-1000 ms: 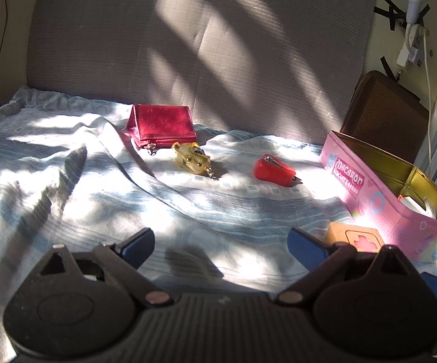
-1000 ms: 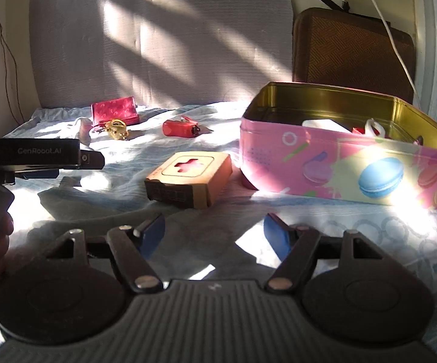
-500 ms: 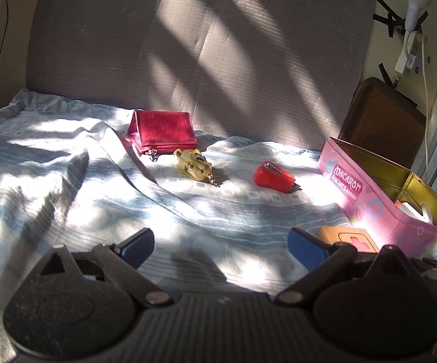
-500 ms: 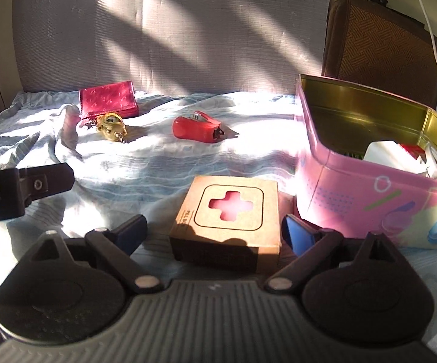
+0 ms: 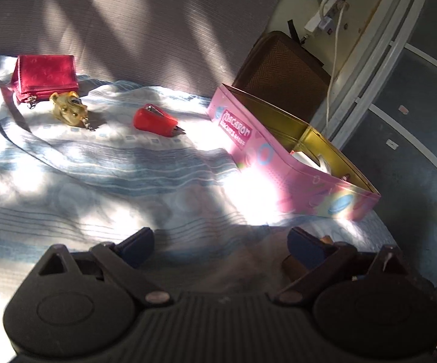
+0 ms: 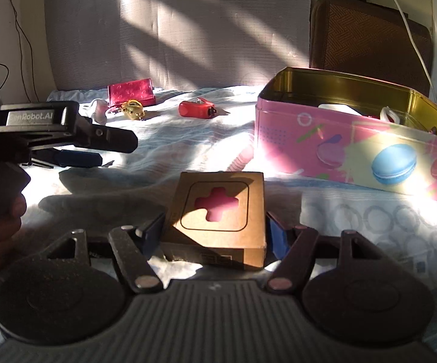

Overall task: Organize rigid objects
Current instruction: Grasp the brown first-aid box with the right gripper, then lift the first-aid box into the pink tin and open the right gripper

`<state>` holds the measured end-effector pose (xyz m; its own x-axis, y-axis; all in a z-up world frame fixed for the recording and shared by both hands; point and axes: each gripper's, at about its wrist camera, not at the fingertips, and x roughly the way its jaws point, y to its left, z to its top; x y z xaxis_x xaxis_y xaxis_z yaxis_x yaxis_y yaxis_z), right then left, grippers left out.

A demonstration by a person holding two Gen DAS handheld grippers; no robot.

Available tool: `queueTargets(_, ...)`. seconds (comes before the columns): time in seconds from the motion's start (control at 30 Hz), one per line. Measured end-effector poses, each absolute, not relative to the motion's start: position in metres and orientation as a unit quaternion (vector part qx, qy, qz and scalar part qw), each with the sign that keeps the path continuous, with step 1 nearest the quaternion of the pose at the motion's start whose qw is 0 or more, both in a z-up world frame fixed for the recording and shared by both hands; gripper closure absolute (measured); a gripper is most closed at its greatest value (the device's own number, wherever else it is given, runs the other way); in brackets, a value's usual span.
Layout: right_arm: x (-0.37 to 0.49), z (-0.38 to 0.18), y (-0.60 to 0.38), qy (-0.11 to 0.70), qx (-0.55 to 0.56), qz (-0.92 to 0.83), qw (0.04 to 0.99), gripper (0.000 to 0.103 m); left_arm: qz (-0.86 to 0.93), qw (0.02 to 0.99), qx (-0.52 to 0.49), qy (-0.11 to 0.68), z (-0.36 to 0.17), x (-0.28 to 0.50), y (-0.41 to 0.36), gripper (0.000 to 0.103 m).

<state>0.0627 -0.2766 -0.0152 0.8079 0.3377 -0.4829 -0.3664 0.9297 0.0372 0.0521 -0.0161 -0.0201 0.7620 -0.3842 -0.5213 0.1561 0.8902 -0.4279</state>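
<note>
A brown cardboard box (image 6: 218, 211) with a cross-shaped cutout lies on the striped bedsheet between the jaws of my right gripper (image 6: 215, 234). The jaws are closing and the blue pads (image 6: 276, 237) look pressed against its two sides. The pink macaron tin (image 6: 333, 148) stands open just right of the box, with a few things inside. My left gripper (image 5: 220, 242) hangs open and empty over the sheet, left of the tin (image 5: 279, 163). It also shows at the left in the right wrist view (image 6: 115, 151), held by a hand.
Farther back on the sheet lie a red wallet (image 5: 44, 75), a gold keychain figure (image 5: 67, 110) and a small red object (image 5: 155, 121). A brown case (image 5: 282, 69) leans behind the tin. A grey padded backrest closes off the far side, and a white cable hangs at the right.
My right gripper's jaws narrowed onto the cardboard box that sat between them. My left gripper swung to the right, so the tin now fills more of its view.
</note>
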Motion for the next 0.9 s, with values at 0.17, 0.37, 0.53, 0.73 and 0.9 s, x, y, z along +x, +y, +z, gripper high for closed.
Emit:
queueTargets(0.17, 0.038, -0.024, -0.314, 0.237, -0.001, 0.136, 0.962, 0.031, -0.201, 0.907, -0.145, 0.341, -0.02, 0.05, -0.066, 0.007)
queueTargets(0.37, 0.022, -0.033, -0.338, 0.218, 0.008, 0.099, 0.971, 0.031, -0.257, 0.884, -0.117, 0.372, -0.015, 0.051, -0.138, 0.007)
queueTargets(0.53, 0.013, -0.038, -0.358, 0.195, 0.008, 0.092, 0.976, 0.018, -0.267, 0.872, -0.099, 0.398, -0.015, 0.059, -0.179, 0.008)
queueTargets(0.73, 0.003, -0.05, -0.362, 0.168, -0.011, 0.118, 0.979, 0.033, -0.262, 0.87, -0.052, 0.414, -0.018, 0.061, -0.214, 0.033)
queueTargets(0.9, 0.002, -0.042, -0.365, 0.13, -0.011, 0.111, 0.985, 0.035, -0.258, 0.888, -0.021, 0.379, 0.005, 0.068, -0.227, 0.037)
